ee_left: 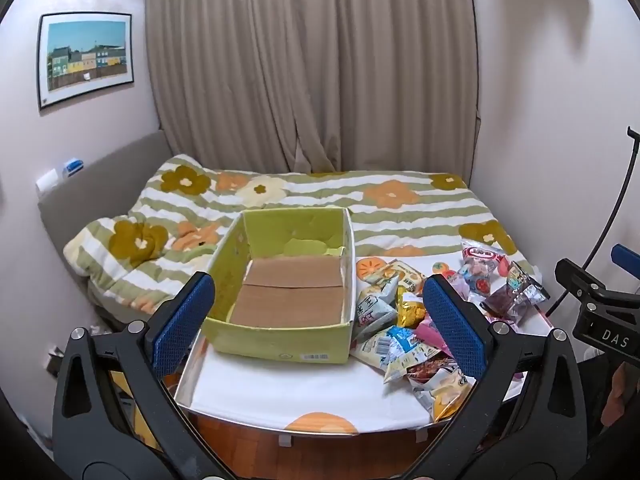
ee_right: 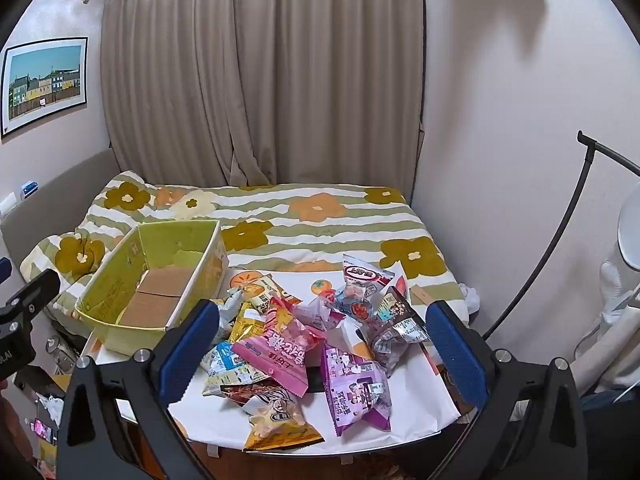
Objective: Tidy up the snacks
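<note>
While both tools hover above the near edge of the desk (ee_left: 224, 396), the left tongs (ee_left: 320, 328) stand fully spread and grip nothing; their blue pads frame the green box (ee_left: 280, 344) without touching it. The right tongs (ee_right: 324, 348) are likewise spread wide and empty, raised over the heap of snack packets (ee_right: 304, 344).

The box sits on the left part of the desk, open-topped, with only bare cardboard showing inside. The packets lie just beside its right wall, piled on one another, some near the front rim. White cloth in front of the box is bare. Behind the desk lies the bed (ee_left: 400, 208), then the curtain (ee_left: 312, 64).
</note>
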`<state>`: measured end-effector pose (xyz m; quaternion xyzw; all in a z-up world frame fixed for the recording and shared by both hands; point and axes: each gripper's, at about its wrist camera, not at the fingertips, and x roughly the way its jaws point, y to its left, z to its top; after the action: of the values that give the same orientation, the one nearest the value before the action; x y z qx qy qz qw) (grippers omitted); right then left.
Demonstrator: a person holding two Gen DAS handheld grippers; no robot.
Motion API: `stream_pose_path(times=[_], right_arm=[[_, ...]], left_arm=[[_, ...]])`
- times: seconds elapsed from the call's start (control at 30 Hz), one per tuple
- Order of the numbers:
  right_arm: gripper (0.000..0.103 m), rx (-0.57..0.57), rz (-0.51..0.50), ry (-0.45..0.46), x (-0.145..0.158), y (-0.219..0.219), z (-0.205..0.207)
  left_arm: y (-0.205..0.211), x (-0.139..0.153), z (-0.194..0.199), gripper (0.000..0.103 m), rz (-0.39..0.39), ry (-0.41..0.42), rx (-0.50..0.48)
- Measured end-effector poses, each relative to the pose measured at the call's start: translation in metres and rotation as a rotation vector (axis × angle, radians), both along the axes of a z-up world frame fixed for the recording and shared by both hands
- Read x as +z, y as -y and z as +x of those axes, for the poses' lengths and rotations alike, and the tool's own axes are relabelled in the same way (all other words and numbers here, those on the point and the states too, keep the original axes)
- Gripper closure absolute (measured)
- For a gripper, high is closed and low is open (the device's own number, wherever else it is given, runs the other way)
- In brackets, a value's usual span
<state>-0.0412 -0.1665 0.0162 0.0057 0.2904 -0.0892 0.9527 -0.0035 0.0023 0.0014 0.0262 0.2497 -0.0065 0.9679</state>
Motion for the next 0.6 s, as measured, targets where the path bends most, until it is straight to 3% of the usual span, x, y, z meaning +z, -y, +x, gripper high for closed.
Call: stream_pose_path(times=[0.6], right_arm=[[0.0,-0.008,-0.005,0.016,0.0027,-0.0017,-0.0012]], left_arm=[[0.0001,0.0017,-0.0074,0.0,0.004,0.008,-0.023]])
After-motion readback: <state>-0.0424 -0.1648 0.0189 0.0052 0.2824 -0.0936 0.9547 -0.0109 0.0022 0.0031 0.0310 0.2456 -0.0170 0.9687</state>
